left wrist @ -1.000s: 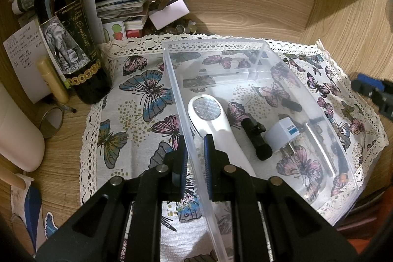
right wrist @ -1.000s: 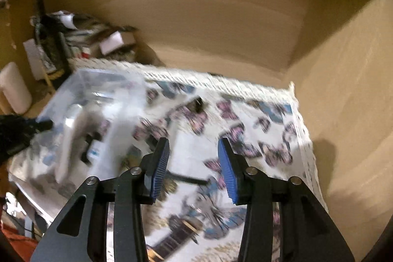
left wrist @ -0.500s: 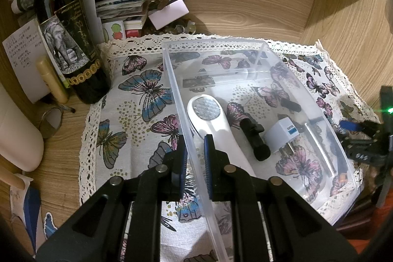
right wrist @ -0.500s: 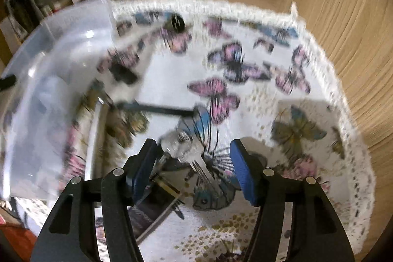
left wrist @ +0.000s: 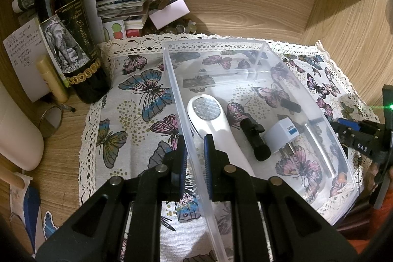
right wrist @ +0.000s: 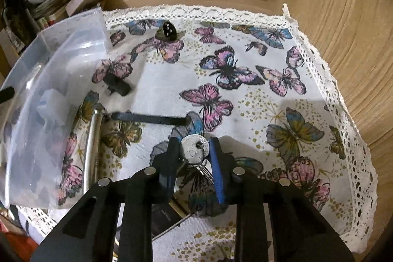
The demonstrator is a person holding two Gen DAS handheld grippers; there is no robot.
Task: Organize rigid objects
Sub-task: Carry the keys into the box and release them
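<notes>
My left gripper (left wrist: pixel 195 161) is shut on the left wall of a clear plastic bin (left wrist: pixel 176 80) that rests on a butterfly cloth (left wrist: pixel 137 114). Inside the bin lie a white handheld device (left wrist: pixel 213 119), a black cylinder (left wrist: pixel 254 139) and a white plug adapter (left wrist: pixel 282 133). Right of the bin, my right gripper (right wrist: pixel 193 154) points down at the cloth. Its jaws are closing, and the round head of a bunch of keys (right wrist: pixel 194 150) fills the gap between the pads. That gripper also shows at the bin's right side (left wrist: pixel 348 129).
On the cloth (right wrist: pixel 270 80) lie a black strip (right wrist: pixel 147 118), a small black piece (right wrist: pixel 116 85), a black dotted die (right wrist: pixel 168 31) and a metal rod (right wrist: pixel 92 139). A wine bottle (left wrist: pixel 66 41), stacked papers (left wrist: pixel 118 6) and a small mirror (left wrist: pixel 50 122) crowd the left. Wooden walls close the back and right.
My right gripper came down to the cloth, spread its jaws over the keys, then drew them in on the key head. The left gripper and the bin stayed put.
</notes>
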